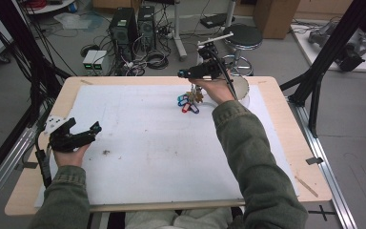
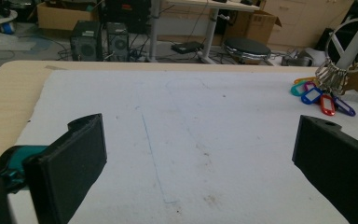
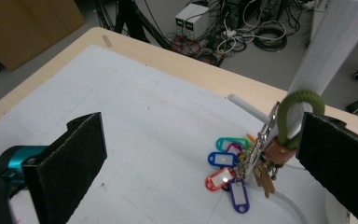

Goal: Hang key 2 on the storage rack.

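Two jaws of your right gripper (image 3: pixel 200 154) stand wide open, empty, around the keys (image 3: pixel 242 165) at lower right of frame; centre them on the green loop (image 3: pixel 294 105) before closing, keeping your open, empty left gripper (image 1: pixel 78 133) at left.

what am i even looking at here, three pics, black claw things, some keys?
A person sits at a table covered by a white sheet, holding a two-jaw gripper in each hand. One picture looks down from above; the other two come from cameras riding on each gripper.

The left gripper rests open near the table's left edge, holding nothing. The right gripper is open over a bunch of keys with coloured tags and a green loop, beside a white stand. Nothing is gripped.
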